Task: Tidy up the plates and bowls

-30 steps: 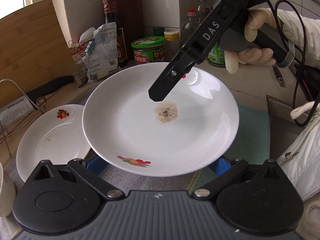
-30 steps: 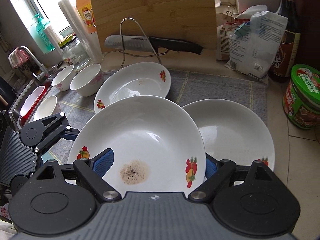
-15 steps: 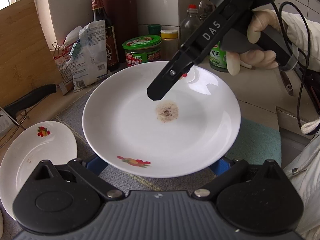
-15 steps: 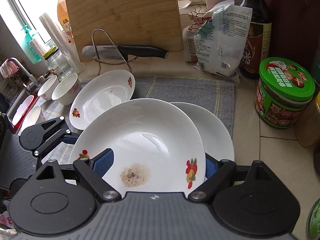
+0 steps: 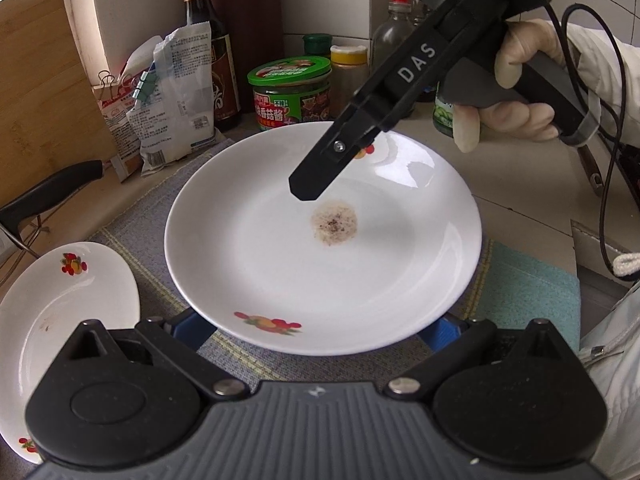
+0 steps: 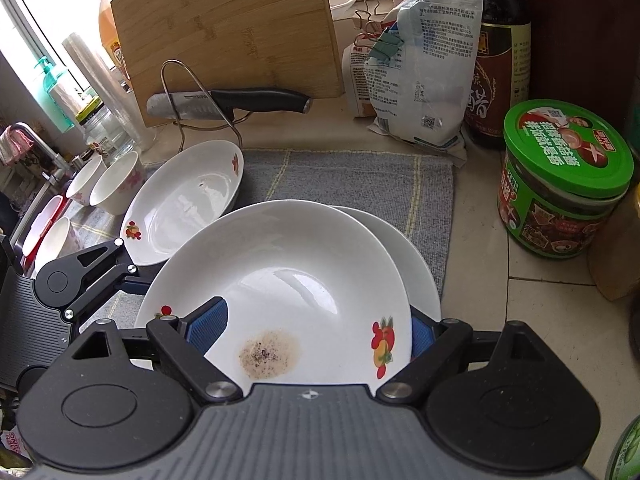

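Where the tools stand: left tool [image 5: 316, 326] and right tool [image 6: 314, 326] both clamp the stained plate [image 6: 288, 264], which is just above a second plate [image 6: 420, 268] on the mat [image 6: 360, 176].
Done: apparently no stack yet.
Left: set it down, then gather the third plate [image 6: 180, 208] and the bowls [image 6: 116, 184].

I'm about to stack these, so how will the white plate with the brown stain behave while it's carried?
The stained plate is glossy glazed ceramic, so it is probably slippery and stiff. It looks fragile if dropped. Held only at opposite rims by the right claw and left claw, it may tilt easily.
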Demonstrator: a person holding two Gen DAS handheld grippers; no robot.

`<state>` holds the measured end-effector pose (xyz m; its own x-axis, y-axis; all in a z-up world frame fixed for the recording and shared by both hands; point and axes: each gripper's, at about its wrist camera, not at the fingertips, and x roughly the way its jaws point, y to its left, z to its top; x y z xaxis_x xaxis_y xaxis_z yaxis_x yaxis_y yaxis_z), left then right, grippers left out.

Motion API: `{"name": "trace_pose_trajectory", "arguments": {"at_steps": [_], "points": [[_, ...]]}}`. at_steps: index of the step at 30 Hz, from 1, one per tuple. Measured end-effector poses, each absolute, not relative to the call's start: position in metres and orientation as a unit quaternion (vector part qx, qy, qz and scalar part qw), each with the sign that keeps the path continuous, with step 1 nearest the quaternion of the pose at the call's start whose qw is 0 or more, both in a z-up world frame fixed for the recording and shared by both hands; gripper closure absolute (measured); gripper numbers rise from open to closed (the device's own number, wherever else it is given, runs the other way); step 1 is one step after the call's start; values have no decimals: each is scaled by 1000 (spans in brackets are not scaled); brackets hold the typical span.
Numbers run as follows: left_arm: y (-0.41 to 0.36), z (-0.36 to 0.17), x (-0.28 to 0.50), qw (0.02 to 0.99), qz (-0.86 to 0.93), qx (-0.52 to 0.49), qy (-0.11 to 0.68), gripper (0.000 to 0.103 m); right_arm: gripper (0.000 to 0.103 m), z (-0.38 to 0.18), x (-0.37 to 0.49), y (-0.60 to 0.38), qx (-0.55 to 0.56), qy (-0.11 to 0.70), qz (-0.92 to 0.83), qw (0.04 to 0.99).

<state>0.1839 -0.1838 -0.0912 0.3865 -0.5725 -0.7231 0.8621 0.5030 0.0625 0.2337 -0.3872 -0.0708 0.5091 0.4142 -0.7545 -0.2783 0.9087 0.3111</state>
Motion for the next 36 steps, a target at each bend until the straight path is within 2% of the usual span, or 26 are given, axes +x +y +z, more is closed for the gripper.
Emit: {"name": "trace_pose_trajectory", "arguments": {"at_steps": [24,36], "points": [[-198,-90,195,782,-426,251,380,1,9,-87,248,-385,84,480,199,850],[-199,-91,202,766,-426,261,406,1,4,-86,252,-381,79,491,198,845]]}}
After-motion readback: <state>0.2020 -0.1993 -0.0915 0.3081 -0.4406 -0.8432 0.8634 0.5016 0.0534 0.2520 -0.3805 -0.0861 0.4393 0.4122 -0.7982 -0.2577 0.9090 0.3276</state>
